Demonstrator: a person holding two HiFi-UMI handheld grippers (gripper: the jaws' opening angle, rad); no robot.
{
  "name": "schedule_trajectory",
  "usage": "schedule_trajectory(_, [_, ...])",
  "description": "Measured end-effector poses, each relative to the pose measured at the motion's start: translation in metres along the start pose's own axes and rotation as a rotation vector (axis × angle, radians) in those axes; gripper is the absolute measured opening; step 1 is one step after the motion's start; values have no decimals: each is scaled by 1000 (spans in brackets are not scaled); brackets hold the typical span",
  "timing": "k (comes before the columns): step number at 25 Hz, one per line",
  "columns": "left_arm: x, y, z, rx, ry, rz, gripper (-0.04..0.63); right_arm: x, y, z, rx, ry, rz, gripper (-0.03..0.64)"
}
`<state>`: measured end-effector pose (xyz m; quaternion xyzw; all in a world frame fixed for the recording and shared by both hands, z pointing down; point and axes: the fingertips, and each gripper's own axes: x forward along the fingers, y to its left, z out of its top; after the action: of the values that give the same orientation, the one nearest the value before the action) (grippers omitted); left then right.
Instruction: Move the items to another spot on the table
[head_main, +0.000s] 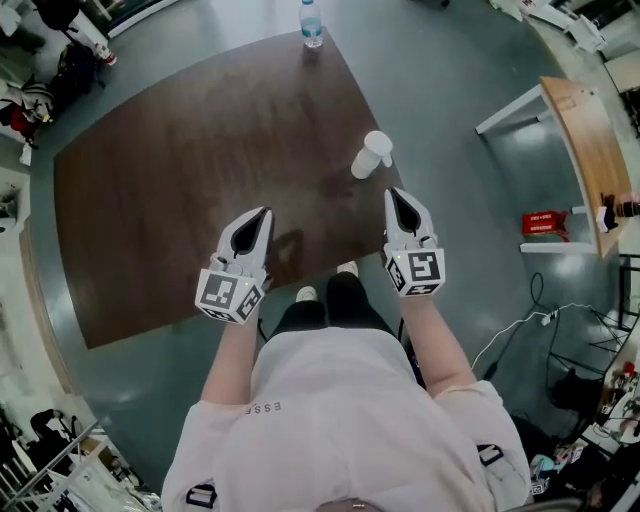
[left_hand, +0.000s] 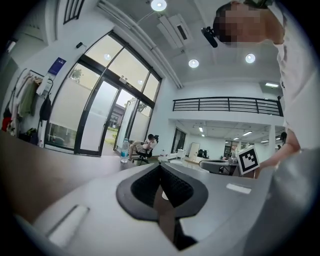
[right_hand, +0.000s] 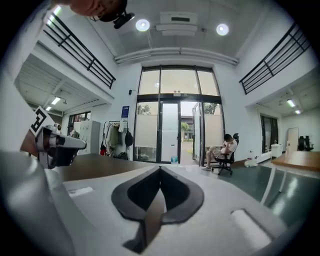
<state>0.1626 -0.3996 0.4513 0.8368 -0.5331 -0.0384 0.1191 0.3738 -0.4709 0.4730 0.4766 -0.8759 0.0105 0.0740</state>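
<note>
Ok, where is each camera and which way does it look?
Head view: on the person's head, looking steeply down at the brown table; arms, shirt, left tongs, right tongs show.
Left gripper view: on the left tongs, looking level toward glass doors; shirt shows.
Right gripper view: on the right tongs, facing the glass doors; left tongs show.
Shared: all see the water bottle.

A bottle (head_main: 311, 24) stands at the table's (head_main: 160, 220) far corner, a cup (head_main: 371, 155) nearer by the right edge.
</note>
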Motion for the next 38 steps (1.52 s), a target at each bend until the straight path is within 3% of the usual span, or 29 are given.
schedule_trajectory(4, [-24, -16, -3, 15, -14, -22, 17, -31, 25, -2, -29, 6, 1, -11])
schedule_trajectory(8, [-51, -35, -3, 29, -59, -23, 17, -56, 55, -7, -37, 10, 68, -11])
schedule_trajectory(23, [-227, -123, -46, 33, -37, 171, 17, -183, 169, -37, -46, 56, 333, -11])
schedule_trajectory(30, [-315, -118, -38, 32, -72, 289, 17, -213, 237, -24, -49, 43, 414, -11])
schedule_trajectory(38, [-386, -88, -28, 36, -86, 280, 17, -222, 308, -10, -41, 31, 399, -11])
